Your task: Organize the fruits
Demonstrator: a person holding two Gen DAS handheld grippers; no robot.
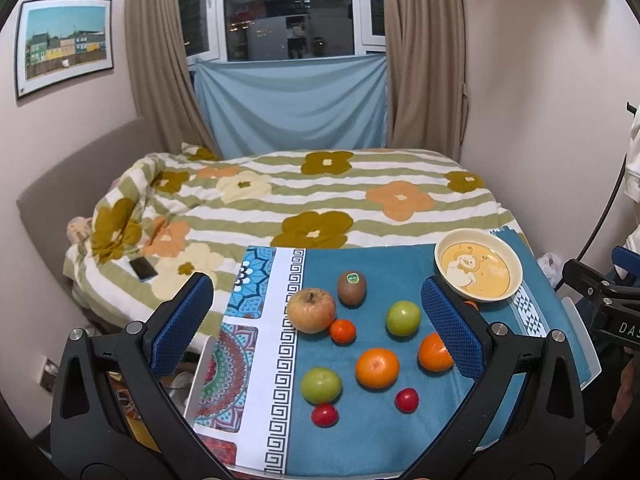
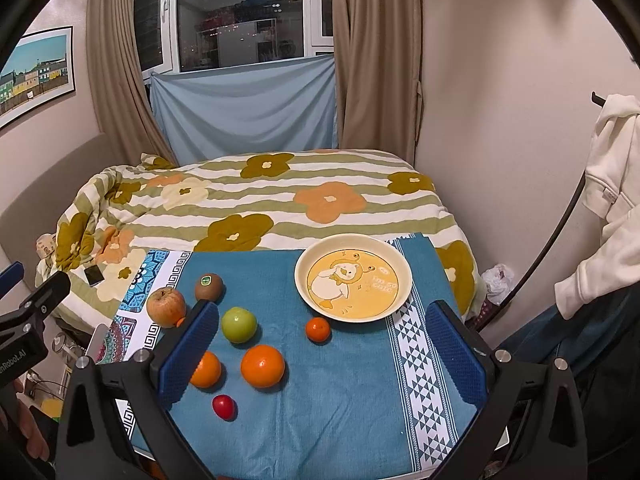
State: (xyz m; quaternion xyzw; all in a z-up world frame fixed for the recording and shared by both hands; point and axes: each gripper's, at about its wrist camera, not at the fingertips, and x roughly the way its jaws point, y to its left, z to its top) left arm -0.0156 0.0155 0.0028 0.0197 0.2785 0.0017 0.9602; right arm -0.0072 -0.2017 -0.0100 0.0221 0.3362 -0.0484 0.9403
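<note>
Loose fruit lies on the blue towel-covered desk (image 2: 340, 420): a brownish russet apple (image 1: 311, 310) and a fuzzy brown kiwi (image 1: 351, 288) far left, two green apples (image 1: 403, 318) (image 1: 321, 385), a large orange (image 1: 377, 367), a small mandarin (image 2: 318, 329) and two red tomatoes (image 1: 325, 415) nearer. A cream round bowl with a duck cartoon (image 2: 400, 268) sits far right, empty. The left claw (image 1: 320, 324) and right claw (image 2: 326, 348) both hover above, fingers apart, holding nothing.
</note>
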